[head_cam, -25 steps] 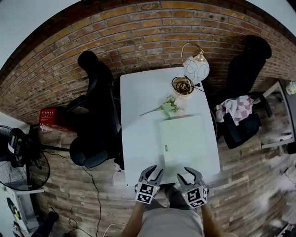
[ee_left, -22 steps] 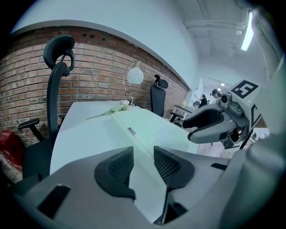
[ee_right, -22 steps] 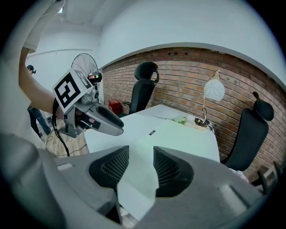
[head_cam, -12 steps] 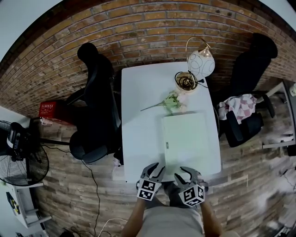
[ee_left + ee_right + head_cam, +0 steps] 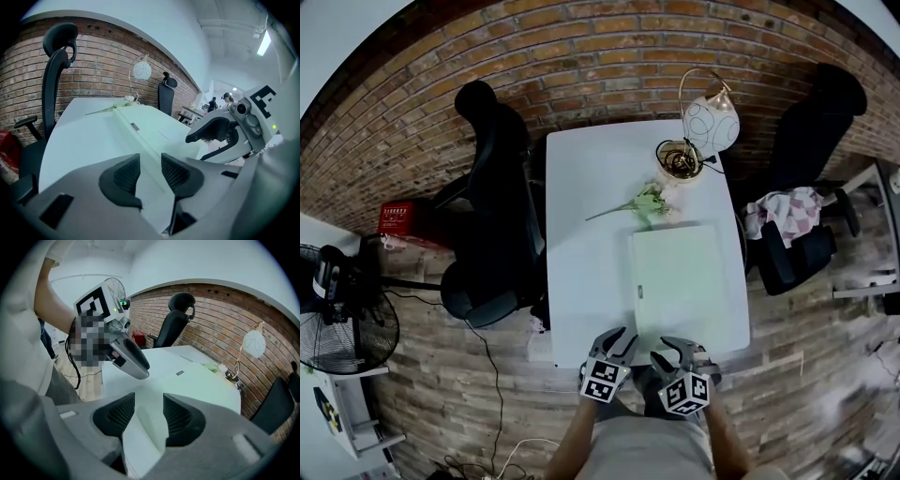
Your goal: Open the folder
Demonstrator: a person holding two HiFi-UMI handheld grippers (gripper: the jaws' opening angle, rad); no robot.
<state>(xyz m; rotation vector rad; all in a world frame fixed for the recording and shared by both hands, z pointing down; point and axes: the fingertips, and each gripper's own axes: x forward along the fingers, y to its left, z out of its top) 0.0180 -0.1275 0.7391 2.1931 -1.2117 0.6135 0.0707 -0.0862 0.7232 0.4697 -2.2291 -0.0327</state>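
A pale green folder (image 5: 680,281) lies shut and flat on the right half of the white table (image 5: 586,272), with a small label (image 5: 638,293) near its left edge. Both grippers hover at the table's near edge. My left gripper (image 5: 614,343) is open and empty, just left of the folder's near left corner; in the left gripper view (image 5: 150,169) the folder (image 5: 154,129) stretches away ahead. My right gripper (image 5: 675,351) is open at the folder's near edge. In the right gripper view (image 5: 149,414) a pale corner shows between its jaws; I cannot tell if it touches.
A flower stem (image 5: 639,204) lies just beyond the folder. Behind it stand a round holder of cables (image 5: 678,159) and a globe lamp (image 5: 710,122). Black office chairs (image 5: 492,225) (image 5: 811,141) flank the table. A fan (image 5: 337,323) stands at far left.
Both grippers have edged slightly forward towards the table's near edge, and the right one has shifted a little left. The head view has shifted a little. The folder has not moved.
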